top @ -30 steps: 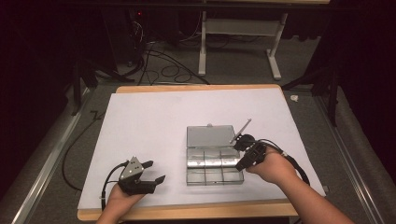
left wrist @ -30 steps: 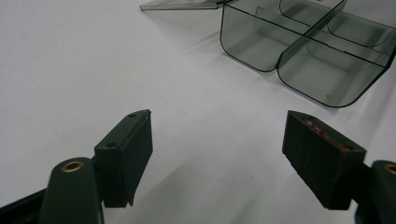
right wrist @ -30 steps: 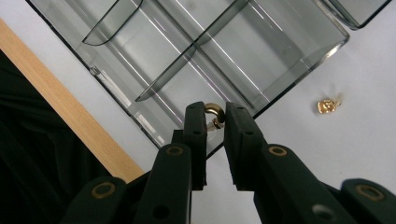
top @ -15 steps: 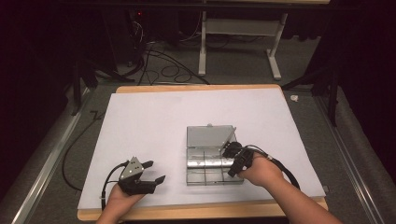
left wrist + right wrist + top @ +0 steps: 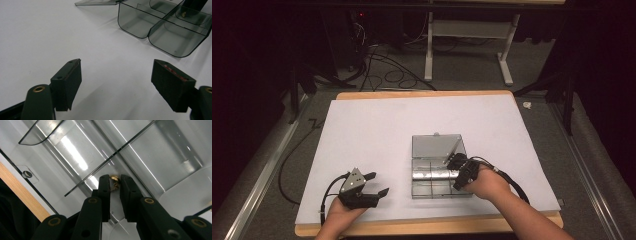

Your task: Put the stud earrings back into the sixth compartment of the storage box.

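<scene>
The bench [image 5: 362,130] surface is plain white with a light wood edge. The compartment box [image 5: 437,175] is clear, smoke-grey plastic. The brass part [image 5: 114,180] inside the box is gold-coloured. Both the left gripper [image 5: 373,186] and right gripper [image 5: 451,161] are black; the left carries a grey plate.

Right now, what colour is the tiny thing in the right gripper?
Shiny gold, like brass. The tiny piece shows best in the right gripper view, pinched in the right gripper.

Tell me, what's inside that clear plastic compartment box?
The clear plastic compartment box has bare front compartments. One holds a small brass piece, pinched between the right gripper fingers. The hand covers the rest.
</scene>
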